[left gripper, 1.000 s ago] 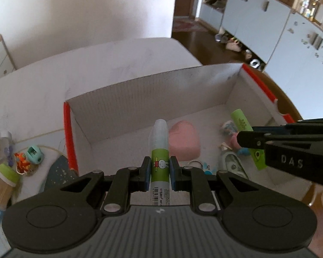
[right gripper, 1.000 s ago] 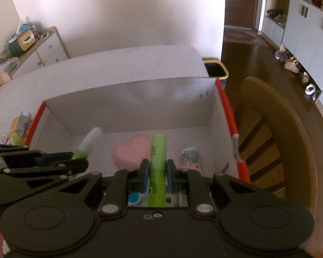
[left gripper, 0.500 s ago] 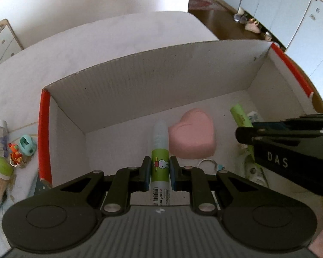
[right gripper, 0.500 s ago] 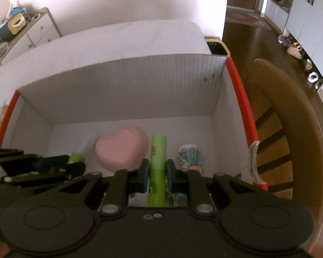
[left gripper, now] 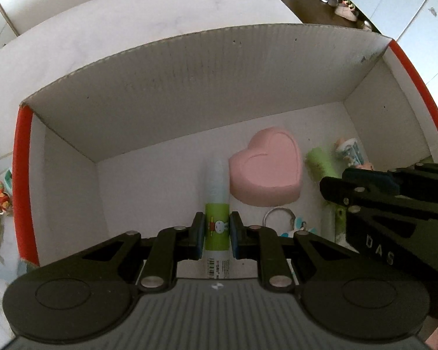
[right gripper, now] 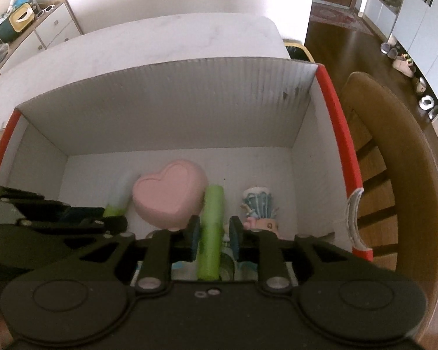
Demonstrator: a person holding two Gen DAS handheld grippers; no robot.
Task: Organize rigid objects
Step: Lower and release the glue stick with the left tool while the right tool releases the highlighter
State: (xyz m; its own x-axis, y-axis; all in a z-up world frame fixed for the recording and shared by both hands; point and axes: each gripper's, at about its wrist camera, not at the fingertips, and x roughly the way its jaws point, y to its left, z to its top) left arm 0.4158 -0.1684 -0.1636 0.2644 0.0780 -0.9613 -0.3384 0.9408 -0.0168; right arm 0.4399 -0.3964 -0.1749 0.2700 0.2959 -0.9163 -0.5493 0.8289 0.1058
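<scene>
Glue stick [left gripper: 216, 204] with a green label and pale cap sits clamped between the fingers of the left gripper [left gripper: 216, 234], low inside a white cardboard box [left gripper: 189, 81] with red edges, just beside a pink heart-shaped case [left gripper: 267, 172] lying on the box floor. A plain green tube [right gripper: 211, 227] stands between the fingers of the right gripper [right gripper: 211, 237]; those fingers have just been opening, and a gap now shows on either side of the tube, so it looks let go. A small blue figurine [right gripper: 258, 204] and a key ring [left gripper: 277, 215] lie nearby. To finish well, the left fingers should part only once the glue stick rests on the floor, clear of the heart case, then lift straight up. Both grippers point steeply down into the box, side by side, the box resting on a pale bench [right gripper: 166, 38].
</scene>
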